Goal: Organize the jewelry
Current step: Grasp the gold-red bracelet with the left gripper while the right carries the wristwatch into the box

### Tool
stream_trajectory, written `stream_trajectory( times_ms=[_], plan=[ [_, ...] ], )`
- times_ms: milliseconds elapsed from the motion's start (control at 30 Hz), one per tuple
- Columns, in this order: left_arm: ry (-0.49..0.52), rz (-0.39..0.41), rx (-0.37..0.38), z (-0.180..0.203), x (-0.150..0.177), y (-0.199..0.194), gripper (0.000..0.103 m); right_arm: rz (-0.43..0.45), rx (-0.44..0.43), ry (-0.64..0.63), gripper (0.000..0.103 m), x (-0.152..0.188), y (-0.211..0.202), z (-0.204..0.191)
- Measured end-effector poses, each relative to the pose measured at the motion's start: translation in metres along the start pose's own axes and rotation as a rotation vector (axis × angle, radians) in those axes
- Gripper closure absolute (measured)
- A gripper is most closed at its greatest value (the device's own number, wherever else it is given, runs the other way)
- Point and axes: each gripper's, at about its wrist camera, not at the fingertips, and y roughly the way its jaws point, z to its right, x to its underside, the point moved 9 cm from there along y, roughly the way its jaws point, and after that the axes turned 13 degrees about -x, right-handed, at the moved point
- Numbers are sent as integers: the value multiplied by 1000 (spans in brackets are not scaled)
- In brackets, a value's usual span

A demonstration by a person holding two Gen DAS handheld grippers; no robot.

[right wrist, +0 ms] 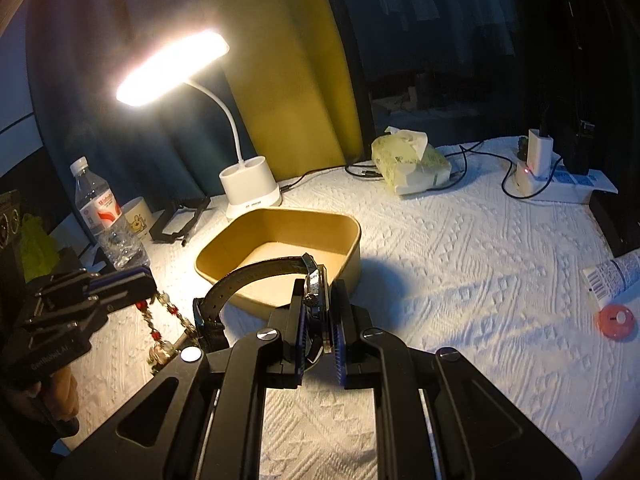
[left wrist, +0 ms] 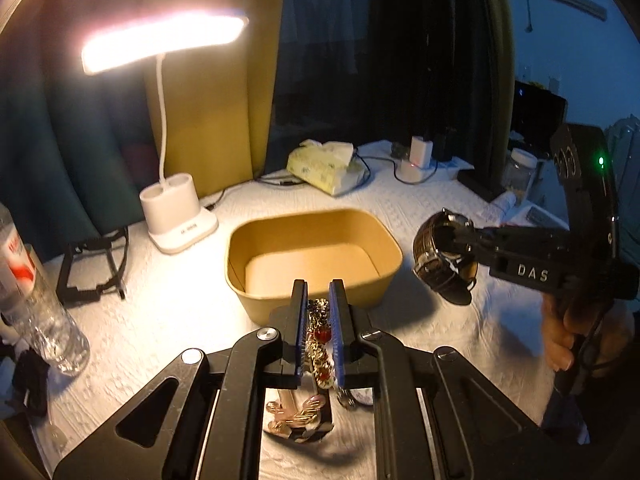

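Pinching: left tongs [left wrist: 319,304] on necklace [left wrist: 320,336], right tongs [right wrist: 319,300] on watch [right wrist: 314,292].

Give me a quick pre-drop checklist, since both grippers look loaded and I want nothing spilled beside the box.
1. Left gripper shut on the beaded chain: ok.
2. Right gripper shut on the watch: ok.
3. Cardboard box empty and open: ok.
4. Either gripper over the box opening: not ok, both stand short of its near rim.
5. Chain's hanging end clear of the tablecloth: cannot tell.
6. Watch strap free of the chain: cannot tell, they overlap in the right wrist view.
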Motion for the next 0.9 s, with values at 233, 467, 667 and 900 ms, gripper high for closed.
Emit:
stream_trajectory(
  times_ms=[233,467,667,900],
  plan=[
    [-7,65,0,-5,-25,-1,100,-11,-19,-3,92,-7,13,0],
    [-19,64,-5,-11,-29,7,100,-19,-30,-10,92,-13,24,0],
    [-19,114,-14,-18,-47,10,100,-26,-44,-10,92,-18,36,3],
    [-9,142,-8,-18,-67,31,100,-34,-50,0,91,-23,48,8]
  ],
)
